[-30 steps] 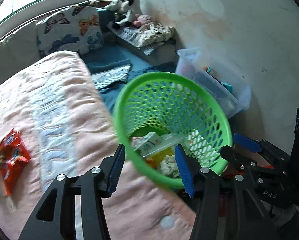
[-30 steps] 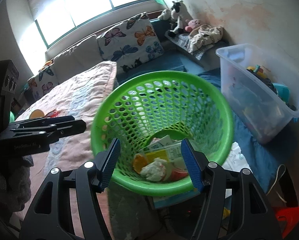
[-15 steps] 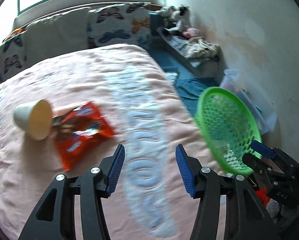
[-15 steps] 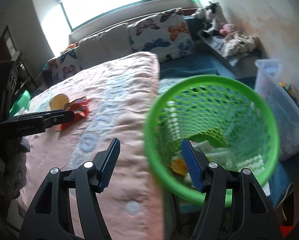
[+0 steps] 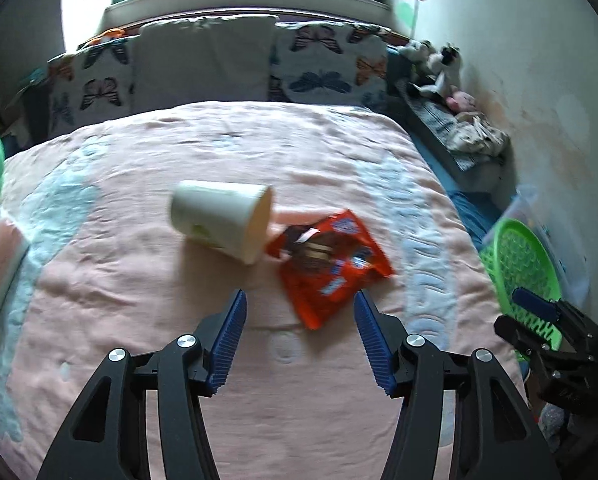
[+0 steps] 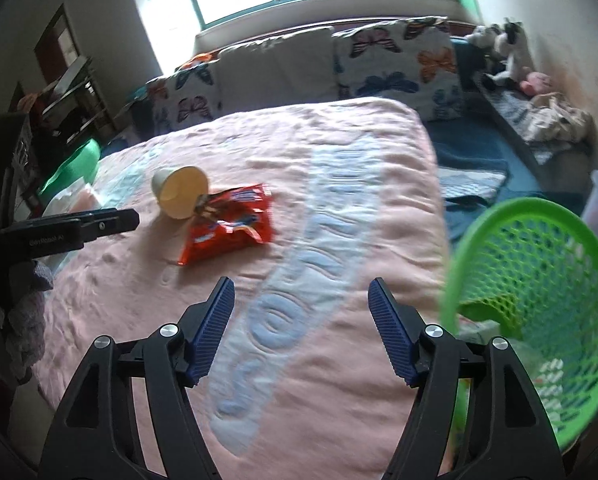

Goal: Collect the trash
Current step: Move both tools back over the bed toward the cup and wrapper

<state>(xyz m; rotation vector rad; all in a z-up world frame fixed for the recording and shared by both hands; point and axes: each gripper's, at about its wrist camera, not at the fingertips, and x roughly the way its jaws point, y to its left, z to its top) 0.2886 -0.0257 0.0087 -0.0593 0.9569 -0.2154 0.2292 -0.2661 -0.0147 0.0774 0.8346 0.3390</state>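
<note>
Both grippers, left and right, were opening on nothing above the bare pink blanket short of the red wrapper.

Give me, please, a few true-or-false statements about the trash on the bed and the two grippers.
1. The paper cup stands upright. False: it lies on its side.
2. The red snack wrapper lies right next to the cup. True.
3. The left gripper holds the wrapper. False: its opening jaws are empty.
4. The green basket has trash in it. True.
5. The right gripper grips the basket rim. False: its opening jaws hold nothing.
</note>
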